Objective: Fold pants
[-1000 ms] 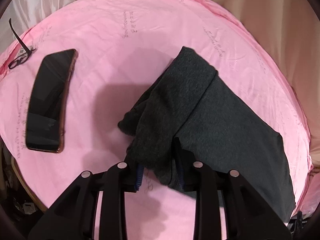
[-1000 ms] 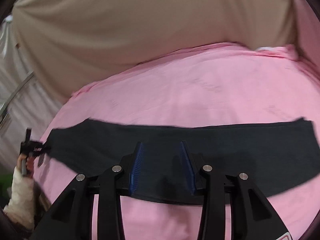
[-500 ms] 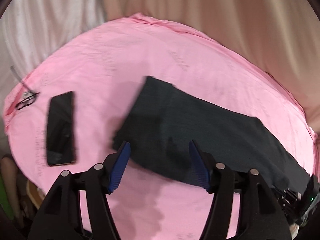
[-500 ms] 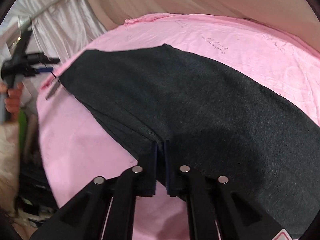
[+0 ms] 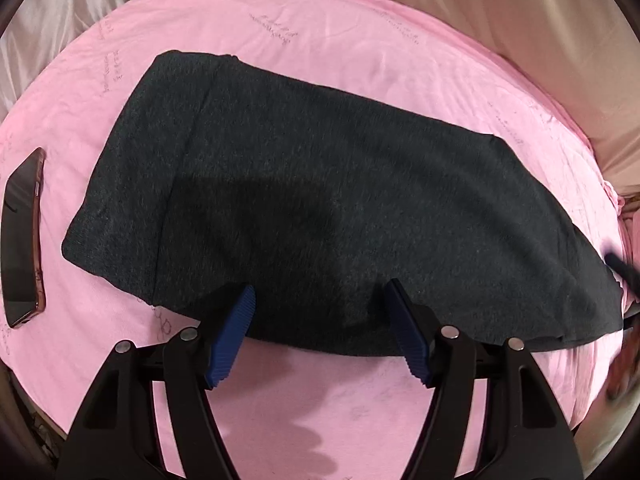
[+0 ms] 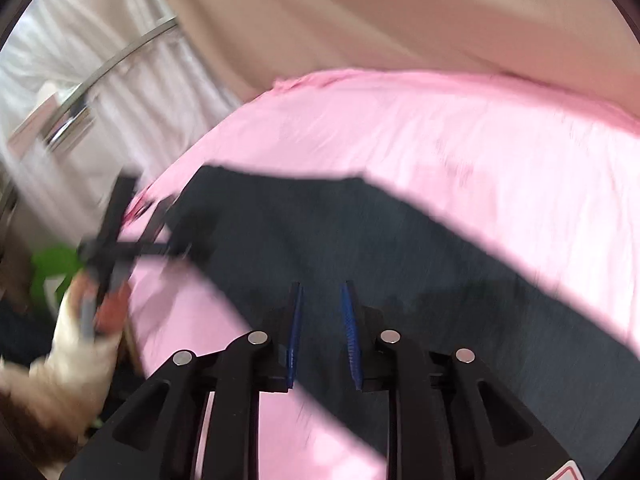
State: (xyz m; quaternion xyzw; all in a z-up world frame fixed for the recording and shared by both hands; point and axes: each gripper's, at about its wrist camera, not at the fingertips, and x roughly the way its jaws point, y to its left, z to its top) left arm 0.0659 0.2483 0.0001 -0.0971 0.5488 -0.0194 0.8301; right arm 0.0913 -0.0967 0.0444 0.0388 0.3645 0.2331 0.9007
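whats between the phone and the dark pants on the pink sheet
Nothing: the left wrist view shows only bare pink sheet between the phone and the pants left edge.

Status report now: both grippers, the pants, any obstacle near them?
Left gripper open, above near edge of dark grey knit pants. Right gripper open, holding nothing. Pants flat on pink sheet. Black phone lies left, apart from pants.
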